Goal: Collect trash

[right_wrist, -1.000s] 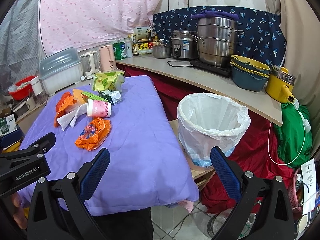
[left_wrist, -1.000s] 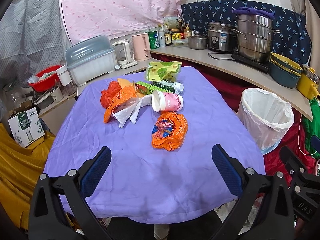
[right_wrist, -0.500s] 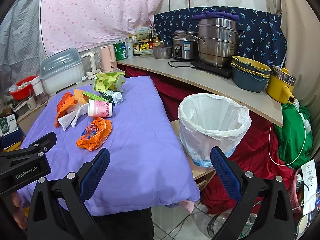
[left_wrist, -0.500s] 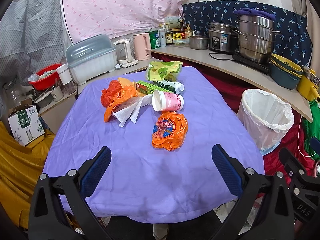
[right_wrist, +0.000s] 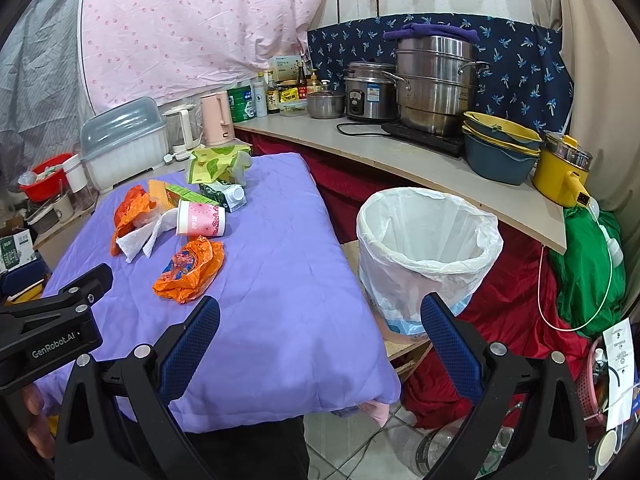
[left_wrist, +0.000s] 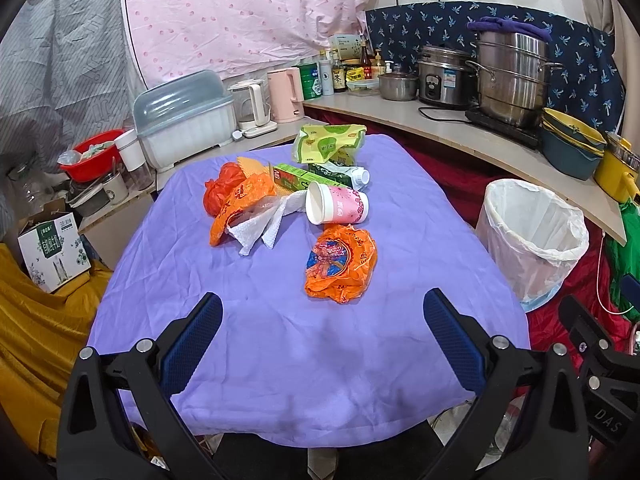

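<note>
Trash lies piled on the purple-covered table: an orange wrapper nearest me, a tipped pink paper cup, white tissue, an orange bag, a green box, a small carton and a yellow-green packet. A white-lined bin stands on the floor right of the table. My left gripper hangs open over the table's near part, short of the orange wrapper. My right gripper is open above the table's right front corner, beside the bin.
A curved counter behind the bin carries steel pots, stacked bowls and a yellow pot. A dish box, kettles and bottles line the far edge. Yellow cloth and a cardboard box sit left.
Both views have drifted very slightly; the trash and the bin lie as before, and both grippers stay open.
</note>
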Motion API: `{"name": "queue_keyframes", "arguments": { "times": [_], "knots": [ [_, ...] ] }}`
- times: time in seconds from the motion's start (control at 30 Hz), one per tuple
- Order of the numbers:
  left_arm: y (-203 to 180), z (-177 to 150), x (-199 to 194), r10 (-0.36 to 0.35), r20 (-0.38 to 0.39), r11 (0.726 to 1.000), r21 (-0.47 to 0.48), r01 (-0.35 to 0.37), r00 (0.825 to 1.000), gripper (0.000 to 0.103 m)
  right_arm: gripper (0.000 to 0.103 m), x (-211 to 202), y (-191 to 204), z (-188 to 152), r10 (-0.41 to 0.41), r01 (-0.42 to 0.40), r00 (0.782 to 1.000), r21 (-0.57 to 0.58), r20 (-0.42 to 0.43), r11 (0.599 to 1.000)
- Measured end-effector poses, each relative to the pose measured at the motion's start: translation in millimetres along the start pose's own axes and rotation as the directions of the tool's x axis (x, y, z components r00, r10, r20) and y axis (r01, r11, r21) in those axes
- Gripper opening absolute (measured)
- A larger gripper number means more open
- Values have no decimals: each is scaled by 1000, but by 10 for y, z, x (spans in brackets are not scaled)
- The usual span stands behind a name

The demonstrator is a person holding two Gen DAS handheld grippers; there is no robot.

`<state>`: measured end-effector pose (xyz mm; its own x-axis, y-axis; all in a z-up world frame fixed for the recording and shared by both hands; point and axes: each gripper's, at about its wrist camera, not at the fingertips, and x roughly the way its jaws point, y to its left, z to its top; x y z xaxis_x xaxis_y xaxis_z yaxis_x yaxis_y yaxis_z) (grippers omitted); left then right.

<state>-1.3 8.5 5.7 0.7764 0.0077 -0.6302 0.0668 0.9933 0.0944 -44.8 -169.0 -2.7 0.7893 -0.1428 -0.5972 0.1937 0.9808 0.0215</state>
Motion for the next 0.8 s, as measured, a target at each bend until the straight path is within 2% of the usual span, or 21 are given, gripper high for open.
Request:
{"name": "queue_keyframes", "arguments": {
  "times": [0.8],
  "knots": [
    [33, 25, -25, 3, 9, 1000, -2, -3, 1000, 96, 96, -24, 21, 70, 0, 0, 1000, -3, 8, 1000]
  ]
}}
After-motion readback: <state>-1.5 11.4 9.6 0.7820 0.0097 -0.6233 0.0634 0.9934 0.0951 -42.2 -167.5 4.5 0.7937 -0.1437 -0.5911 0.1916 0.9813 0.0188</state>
